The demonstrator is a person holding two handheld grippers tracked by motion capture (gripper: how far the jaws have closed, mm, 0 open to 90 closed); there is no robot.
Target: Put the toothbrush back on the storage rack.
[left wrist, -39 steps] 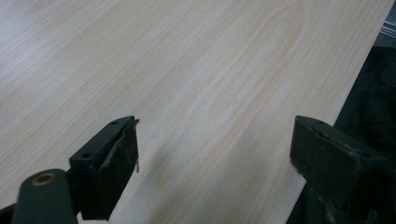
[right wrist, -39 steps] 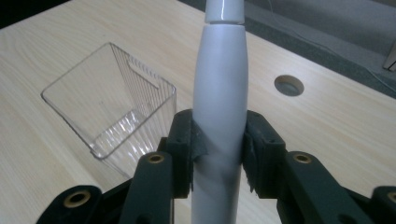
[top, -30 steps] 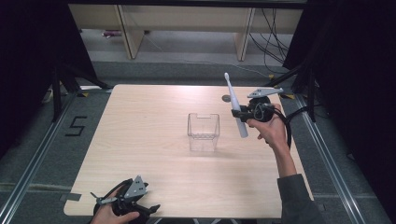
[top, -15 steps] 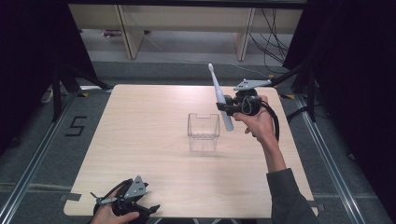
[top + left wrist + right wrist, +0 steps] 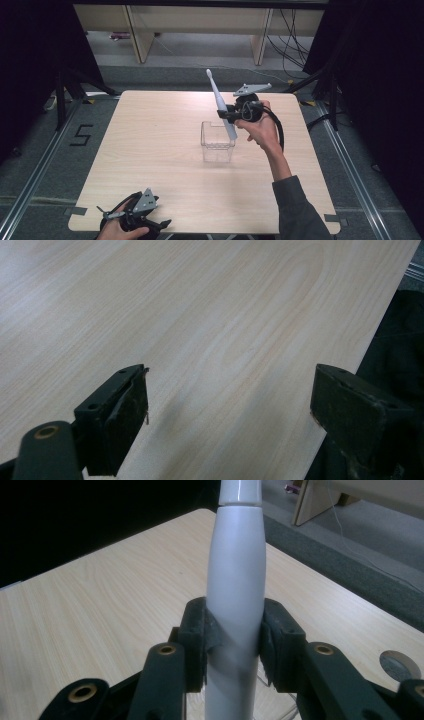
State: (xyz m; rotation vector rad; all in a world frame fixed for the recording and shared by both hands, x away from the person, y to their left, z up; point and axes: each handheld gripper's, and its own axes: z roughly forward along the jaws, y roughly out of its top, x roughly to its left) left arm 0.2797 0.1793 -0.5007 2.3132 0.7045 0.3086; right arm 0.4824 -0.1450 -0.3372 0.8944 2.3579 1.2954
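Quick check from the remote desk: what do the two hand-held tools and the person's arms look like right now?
Both tools are black. The right tool carries a grey three-cornered plate on top and trails a black cable looping past the wrist; its arm wears a dark grey sleeve pushed up the forearm. The left tool has the same grey plate. Their jaws are blocky black, with brass-coloured pivot rings.

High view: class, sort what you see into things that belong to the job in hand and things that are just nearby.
Part of the job:
- toothbrush, clamped in the right gripper
- clear box on the table

Just nearby:
- left gripper, open, with nothing in it, at the table's near edge
- wooden shelf legs behind the table
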